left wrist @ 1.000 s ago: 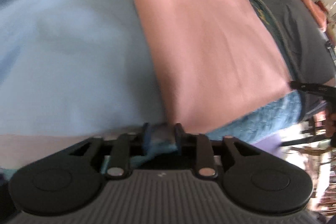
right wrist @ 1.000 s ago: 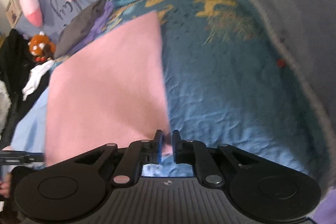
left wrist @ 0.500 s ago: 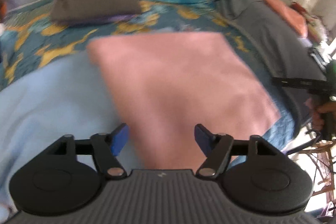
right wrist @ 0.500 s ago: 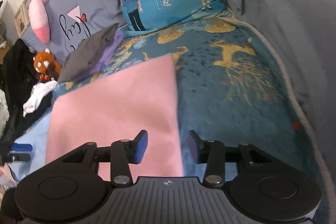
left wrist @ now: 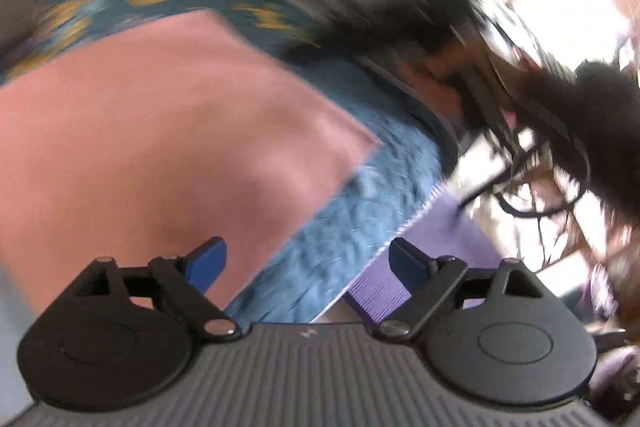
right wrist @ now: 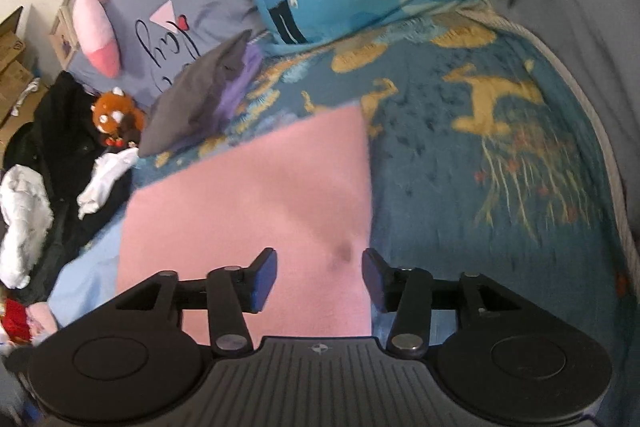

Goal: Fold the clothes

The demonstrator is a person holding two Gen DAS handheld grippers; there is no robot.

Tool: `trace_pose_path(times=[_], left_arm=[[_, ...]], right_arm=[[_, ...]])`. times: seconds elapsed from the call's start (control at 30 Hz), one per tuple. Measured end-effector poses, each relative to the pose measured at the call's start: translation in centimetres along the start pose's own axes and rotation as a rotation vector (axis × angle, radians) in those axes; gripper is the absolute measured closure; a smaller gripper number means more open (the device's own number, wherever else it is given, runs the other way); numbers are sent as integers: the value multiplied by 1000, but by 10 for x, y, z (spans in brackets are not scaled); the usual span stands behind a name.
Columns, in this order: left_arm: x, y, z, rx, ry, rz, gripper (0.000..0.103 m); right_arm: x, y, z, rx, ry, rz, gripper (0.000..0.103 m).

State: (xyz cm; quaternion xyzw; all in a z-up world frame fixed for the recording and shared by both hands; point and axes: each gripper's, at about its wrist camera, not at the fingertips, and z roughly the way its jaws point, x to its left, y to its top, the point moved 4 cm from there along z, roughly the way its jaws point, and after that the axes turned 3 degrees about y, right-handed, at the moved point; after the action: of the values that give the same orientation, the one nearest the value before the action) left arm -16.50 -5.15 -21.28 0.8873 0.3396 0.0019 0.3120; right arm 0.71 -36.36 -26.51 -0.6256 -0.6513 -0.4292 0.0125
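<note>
The pink cloth lies flat and folded on the blue bed cover, with a light blue cloth poking out beside it. The right gripper is wide open just above the near edge of the pink cloth and holds nothing. The left gripper is wide open too, empty, over the pink cloth's corner and the bed's edge; that view is blurry.

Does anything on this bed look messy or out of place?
The pink cloth lies flat and neat. The untidy part is the left edge of the bed: crumpled white garments and dark clothing heaped beside a small orange plush.
</note>
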Motion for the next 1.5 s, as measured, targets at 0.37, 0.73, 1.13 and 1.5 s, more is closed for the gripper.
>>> trace_pose_path(times=[0.37,0.73,1.13,1.5], left_arm=[[-101,54,105,-92,333,237,13],[-91,75,164,-51,576,130,19],[-58,74,150,-80,499,9,86],[-31,76,140,-80,369,-154,91]], right_arm=[[-12,75,-2,30,4,-17,46],[-28,100,54,152,-15,-16,46],[-33,94,110,151,-49,11,50],[-13,93,134,133,-78,-118,97]])
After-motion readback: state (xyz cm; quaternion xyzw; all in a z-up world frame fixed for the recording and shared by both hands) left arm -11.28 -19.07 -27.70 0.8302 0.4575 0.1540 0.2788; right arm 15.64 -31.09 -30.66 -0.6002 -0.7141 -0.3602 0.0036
